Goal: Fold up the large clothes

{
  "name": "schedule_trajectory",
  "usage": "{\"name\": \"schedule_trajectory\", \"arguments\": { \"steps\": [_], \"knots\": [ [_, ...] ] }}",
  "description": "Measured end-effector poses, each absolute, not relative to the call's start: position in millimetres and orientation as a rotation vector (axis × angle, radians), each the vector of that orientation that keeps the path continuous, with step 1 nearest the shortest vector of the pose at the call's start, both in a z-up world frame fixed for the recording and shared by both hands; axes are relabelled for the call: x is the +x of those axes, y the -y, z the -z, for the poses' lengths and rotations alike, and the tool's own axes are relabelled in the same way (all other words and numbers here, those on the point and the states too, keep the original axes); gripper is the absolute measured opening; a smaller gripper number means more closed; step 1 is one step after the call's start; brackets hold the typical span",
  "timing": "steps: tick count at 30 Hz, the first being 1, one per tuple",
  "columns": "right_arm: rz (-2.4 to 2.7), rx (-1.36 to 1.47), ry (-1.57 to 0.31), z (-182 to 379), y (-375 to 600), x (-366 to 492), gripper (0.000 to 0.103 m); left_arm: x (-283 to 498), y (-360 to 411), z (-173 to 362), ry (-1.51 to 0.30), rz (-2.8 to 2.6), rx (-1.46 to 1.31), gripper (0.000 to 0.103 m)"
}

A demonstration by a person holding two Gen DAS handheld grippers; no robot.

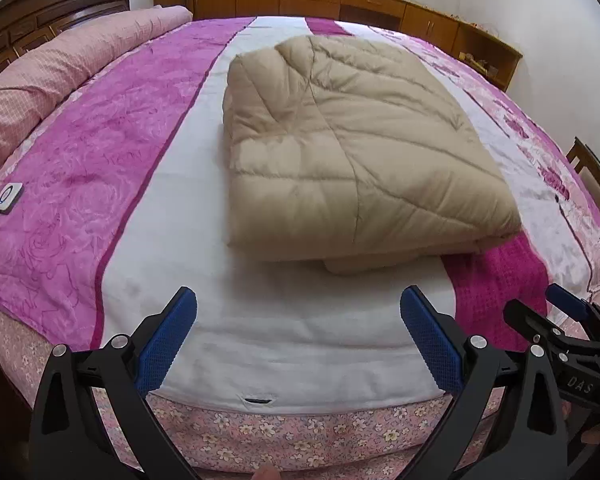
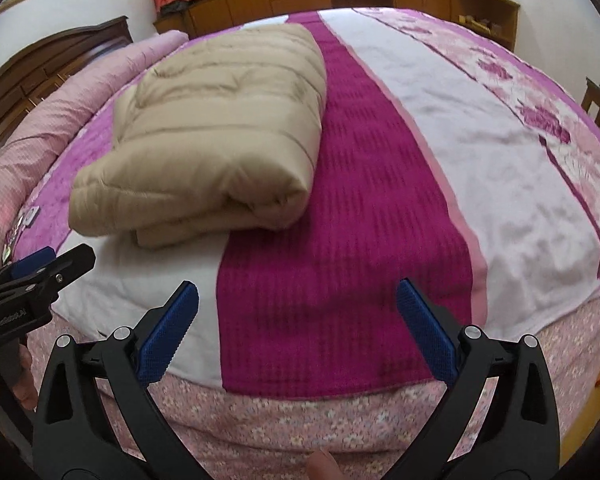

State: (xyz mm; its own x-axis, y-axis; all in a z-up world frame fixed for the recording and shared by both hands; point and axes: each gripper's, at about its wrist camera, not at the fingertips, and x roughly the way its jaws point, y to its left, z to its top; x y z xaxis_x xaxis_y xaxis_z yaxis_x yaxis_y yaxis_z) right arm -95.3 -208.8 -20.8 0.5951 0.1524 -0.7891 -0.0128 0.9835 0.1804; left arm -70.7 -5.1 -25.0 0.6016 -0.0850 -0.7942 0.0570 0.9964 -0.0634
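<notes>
Folded beige quilted coat (image 1: 352, 148) on bed (image 1: 284, 344), beyond both wide-spread jaws.

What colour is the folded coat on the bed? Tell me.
Plain beige, quilted with stitched lines. The coat shows best in the left wrist view.

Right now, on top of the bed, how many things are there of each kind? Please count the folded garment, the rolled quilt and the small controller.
Beige folded padded garment: 1
Pink rolled quilt along the headboard side: 1
Small white controller with a cord: 1
Total: 3
</notes>
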Motion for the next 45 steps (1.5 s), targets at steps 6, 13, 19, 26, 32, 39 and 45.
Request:
{"name": "schedule_trajectory", "arguments": {
  "steps": [6,13,19,26,32,39,45],
  "knots": [
    [-0.107,0.176,-0.936,23,207,-98,0.098,-72,13,33,-0.938,0.067,-0.012,0.097],
    [-0.111,0.183,-0.939,23,202,-100,0.098,-72,17,37,-0.953,0.051,-0.005,0.097],
    [-0.113,0.185,-0.942,24,200,-101,0.098,-73,17,39,-0.959,0.045,-0.012,0.097],
    [-0.115,0.186,-0.943,23,199,-102,0.098,-74,17,39,-0.965,0.038,-0.009,0.097],
    [-0.119,0.181,-0.933,19,195,-103,0.098,-75,16,35,-0.955,0.031,-0.001,0.097],
    [-0.119,0.182,-0.936,19,194,-103,0.098,-75,16,33,-0.946,0.030,0.008,0.097],
    [-0.118,0.181,-0.935,19,194,-103,0.098,-75,17,33,-0.945,0.030,0.011,0.097]
  ]
}}
